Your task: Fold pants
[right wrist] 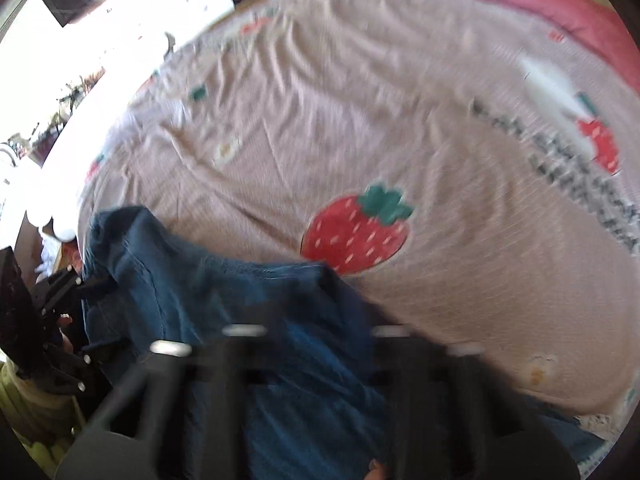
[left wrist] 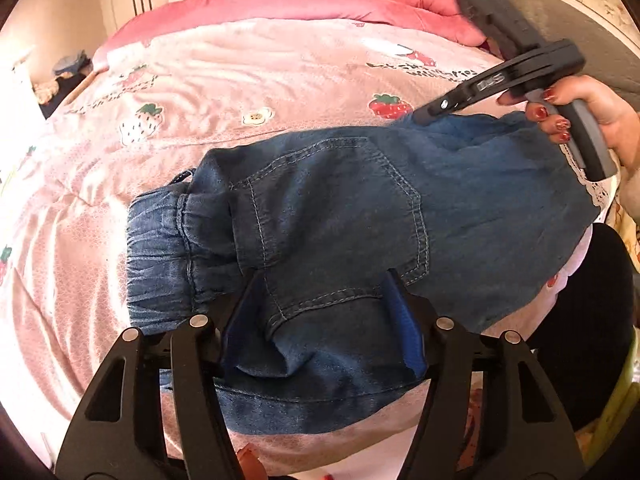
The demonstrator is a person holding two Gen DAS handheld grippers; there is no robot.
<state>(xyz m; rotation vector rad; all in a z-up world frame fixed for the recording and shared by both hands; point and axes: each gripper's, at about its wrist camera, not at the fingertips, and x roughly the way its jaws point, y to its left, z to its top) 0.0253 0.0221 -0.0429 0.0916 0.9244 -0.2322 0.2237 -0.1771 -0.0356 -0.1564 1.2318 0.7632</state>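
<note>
Folding pants (left wrist: 340, 216) on the bed (left wrist: 240, 80): partly doubled, more folds left; left tool (left wrist: 320, 320) spread around denim, right tool (left wrist: 424, 116) grip unclear.

Left gripper (left wrist: 320, 320) — jaws spread wide, low and level. Right gripper (left wrist: 424, 117) angled downward, its state unclear; right hand (left wrist: 576, 108) wraps the handle — red-painted nails showing.

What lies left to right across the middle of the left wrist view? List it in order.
Pink strawberry quilt → elastic waistband of the denim pants → back pocket → lace-trimmed hem → right hand holding the right gripper.
</note>
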